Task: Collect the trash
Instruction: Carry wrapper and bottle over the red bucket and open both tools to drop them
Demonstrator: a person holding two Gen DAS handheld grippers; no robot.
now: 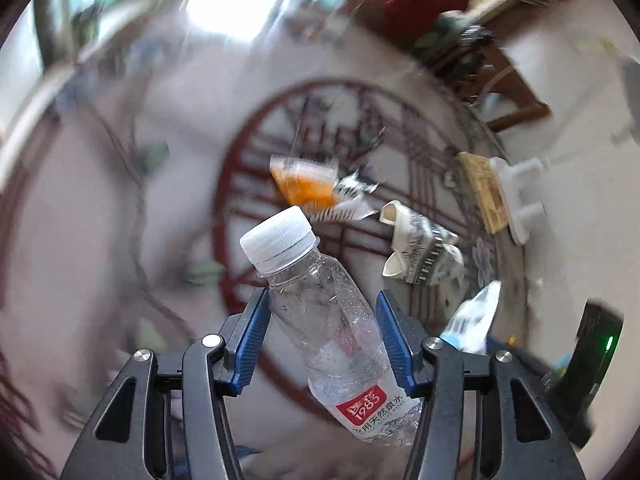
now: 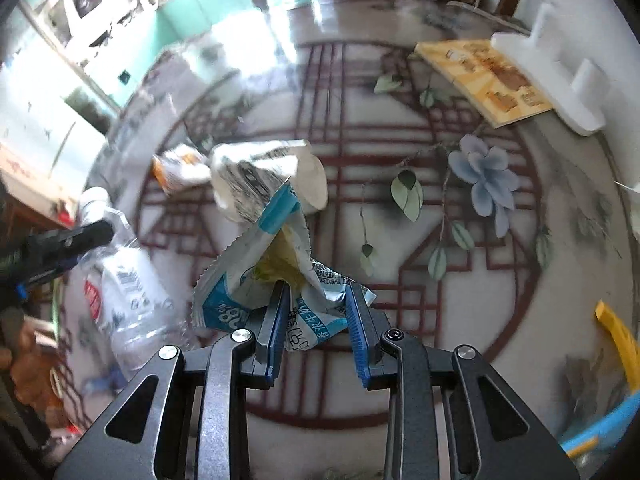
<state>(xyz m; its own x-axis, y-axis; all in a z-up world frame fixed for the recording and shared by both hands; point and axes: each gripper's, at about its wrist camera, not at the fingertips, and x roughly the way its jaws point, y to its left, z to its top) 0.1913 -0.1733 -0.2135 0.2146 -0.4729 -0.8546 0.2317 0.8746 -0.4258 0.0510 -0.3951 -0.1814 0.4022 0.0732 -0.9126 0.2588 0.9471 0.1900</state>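
My left gripper (image 1: 324, 320) is shut on a clear plastic water bottle (image 1: 332, 320) with a white cap and red label, held tilted above the patterned round rug (image 1: 432, 152). On the rug beyond it lie an orange wrapper (image 1: 304, 188) and a crushed paper cup (image 1: 420, 248). My right gripper (image 2: 318, 308) is shut on a crumpled blue and white wrapper (image 2: 248, 280), lifted off the rug. The right wrist view shows the paper cup (image 2: 264, 176) and orange wrapper (image 2: 176, 168) behind it, and the bottle (image 2: 124, 292) at the left.
A yellow book-like box (image 2: 484, 80) and a white foam piece (image 2: 560, 68) lie at the rug's far right edge. A yellow and blue object (image 2: 616, 344) sits at the lower right. Wooden furniture legs (image 1: 516, 96) stand beyond the rug.
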